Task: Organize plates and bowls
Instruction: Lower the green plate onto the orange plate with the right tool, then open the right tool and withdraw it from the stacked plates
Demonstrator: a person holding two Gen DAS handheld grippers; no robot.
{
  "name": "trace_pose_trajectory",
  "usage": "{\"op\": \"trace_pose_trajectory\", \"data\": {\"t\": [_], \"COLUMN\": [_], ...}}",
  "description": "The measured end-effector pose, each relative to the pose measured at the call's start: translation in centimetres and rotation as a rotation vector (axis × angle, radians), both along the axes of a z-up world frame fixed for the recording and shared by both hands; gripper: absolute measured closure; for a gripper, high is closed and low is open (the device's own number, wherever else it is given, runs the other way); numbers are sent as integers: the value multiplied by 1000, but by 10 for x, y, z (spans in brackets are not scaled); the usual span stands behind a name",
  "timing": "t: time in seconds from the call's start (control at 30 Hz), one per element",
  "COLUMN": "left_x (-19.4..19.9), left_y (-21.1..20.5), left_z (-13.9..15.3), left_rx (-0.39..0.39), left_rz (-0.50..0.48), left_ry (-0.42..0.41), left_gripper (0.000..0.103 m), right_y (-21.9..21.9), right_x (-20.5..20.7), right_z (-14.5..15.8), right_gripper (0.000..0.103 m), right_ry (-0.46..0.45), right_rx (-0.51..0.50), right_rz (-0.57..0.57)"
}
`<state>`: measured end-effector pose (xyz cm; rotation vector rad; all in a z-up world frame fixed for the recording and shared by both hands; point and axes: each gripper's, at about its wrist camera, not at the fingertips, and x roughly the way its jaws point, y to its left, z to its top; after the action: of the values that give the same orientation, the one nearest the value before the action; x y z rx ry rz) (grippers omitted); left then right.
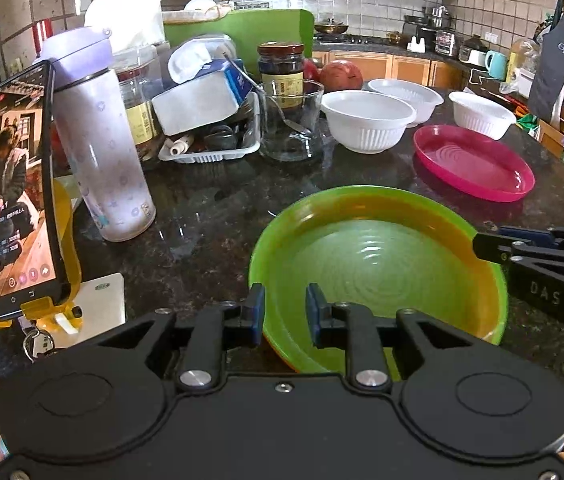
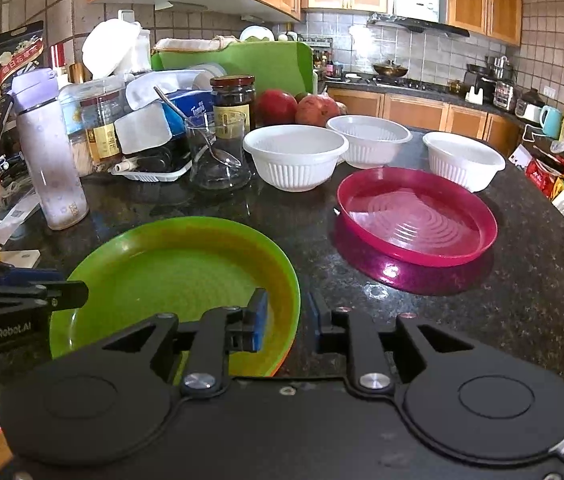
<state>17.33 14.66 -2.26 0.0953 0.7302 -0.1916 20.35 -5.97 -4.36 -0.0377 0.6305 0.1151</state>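
Left: your left gripper (image 1: 284, 312) stood part-open astride the green plate (image 1: 378, 264) rim, gripping nothing. Right: your right gripper (image 2: 285, 326) likewise. Risk: uneven closing could tip it into the pink plate (image 2: 416, 216).

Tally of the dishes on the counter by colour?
White bowls: 3
Green plate: 1
Pink plate: 1
An orange edge shows under the green plate; cannot tell if it is a separate plate.
Total: 5
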Motion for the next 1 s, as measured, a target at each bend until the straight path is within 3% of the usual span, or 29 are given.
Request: {"op": "trace_pose_trajectory", "data": {"t": [0.27, 0.4, 0.67, 1.0], "left_x": [0, -2, -2, 12], "left_y": [-2, -3, -12, -42], "left_z": [1, 3, 7, 11], "left_rx": [-9, -18, -19, -37], "left_rz": [-2, 0, 3, -20], "left_ry": [5, -6, -16, 29], "left_gripper": [70, 51, 51, 45], "right_y": [-2, -2, -5, -36], "right_x": [-1, -3, -9, -24], "right_z": [0, 1, 5, 6], "right_gripper": [80, 77, 77, 74], "right_ry": [1, 2, -12, -21], "right_rx": [6, 10, 17, 46], "right_rz": [-8, -8, -24, -118]}}
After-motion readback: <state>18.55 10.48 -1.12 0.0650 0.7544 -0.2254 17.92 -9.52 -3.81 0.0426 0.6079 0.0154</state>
